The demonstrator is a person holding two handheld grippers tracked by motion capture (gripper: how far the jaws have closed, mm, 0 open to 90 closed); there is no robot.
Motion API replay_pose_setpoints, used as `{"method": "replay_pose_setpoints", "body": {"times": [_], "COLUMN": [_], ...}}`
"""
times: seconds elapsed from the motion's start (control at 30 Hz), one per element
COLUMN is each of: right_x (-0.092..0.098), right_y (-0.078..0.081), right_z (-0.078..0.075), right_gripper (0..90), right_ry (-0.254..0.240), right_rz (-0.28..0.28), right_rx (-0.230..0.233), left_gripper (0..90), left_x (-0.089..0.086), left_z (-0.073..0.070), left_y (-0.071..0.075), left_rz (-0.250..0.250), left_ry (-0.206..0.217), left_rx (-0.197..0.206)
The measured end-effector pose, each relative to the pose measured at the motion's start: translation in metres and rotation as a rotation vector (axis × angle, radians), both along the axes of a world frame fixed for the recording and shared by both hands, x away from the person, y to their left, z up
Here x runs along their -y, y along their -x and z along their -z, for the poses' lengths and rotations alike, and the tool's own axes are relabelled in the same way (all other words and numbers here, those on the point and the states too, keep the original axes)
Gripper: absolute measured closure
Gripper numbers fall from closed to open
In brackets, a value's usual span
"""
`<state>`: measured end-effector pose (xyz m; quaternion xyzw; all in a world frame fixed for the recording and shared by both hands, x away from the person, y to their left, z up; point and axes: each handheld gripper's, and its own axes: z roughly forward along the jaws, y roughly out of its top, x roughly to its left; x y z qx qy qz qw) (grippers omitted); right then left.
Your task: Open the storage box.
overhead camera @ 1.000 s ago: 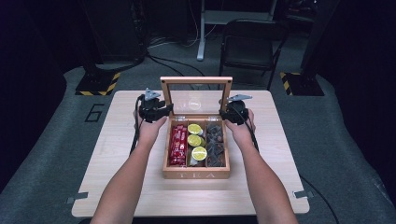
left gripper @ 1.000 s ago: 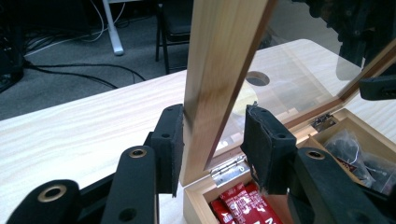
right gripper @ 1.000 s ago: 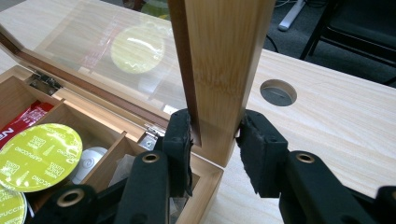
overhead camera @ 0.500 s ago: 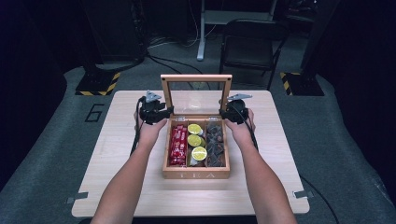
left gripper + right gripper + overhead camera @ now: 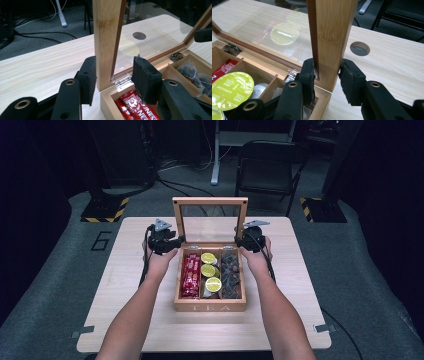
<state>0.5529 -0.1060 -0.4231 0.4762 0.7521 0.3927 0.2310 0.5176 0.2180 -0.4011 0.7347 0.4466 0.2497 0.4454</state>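
A wooden box (image 5: 210, 306) sits at the centre of the high view on the table (image 5: 125, 310), its glass lid (image 5: 210, 215) standing upright at the back edge. The box front reads "TEA". It holds 3 compartments: red packets (image 5: 190, 276) at left, green-topped pods (image 5: 208, 270) in the middle, dark sachets (image 5: 230, 274) at right.

The left gripper (image 5: 172, 242) sits at the lid's lower left corner. In the left gripper view its jaws are spread, one on each side of the lid's post just above the hinge (image 5: 122, 81). The outer pad lies close against the wood; the inner pad stands clear of the glass side.

The right gripper (image 5: 242, 242) sits at the lid's lower right corner. In the right gripper view its jaws straddle the other post just above the box rim. The inner pad touches the wood. The outer pad lies just beside it with a thin gap, so no firm pinch is seen.

A round hole (image 5: 359, 48) in the table shows at the middle right of that view.
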Motion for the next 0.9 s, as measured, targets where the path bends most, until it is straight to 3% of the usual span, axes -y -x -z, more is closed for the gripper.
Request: {"method": "replay_pose_setpoints", "body": {"times": [0.9], "right_x": [-0.0009], "right_y": [-0.0069], "right_z": [0.0009], "right_gripper": [64.5], "right_ry": [0.003], "right_rz": [0.016], "right_rx": [-0.014], "left_gripper": [54.6], "left_x": [-0.0027], "left_z": [-0.0015], "left_y": [0.0076], "left_rz": [0.024], "left_ry": [0.017], "left_rx": [0.000]}}
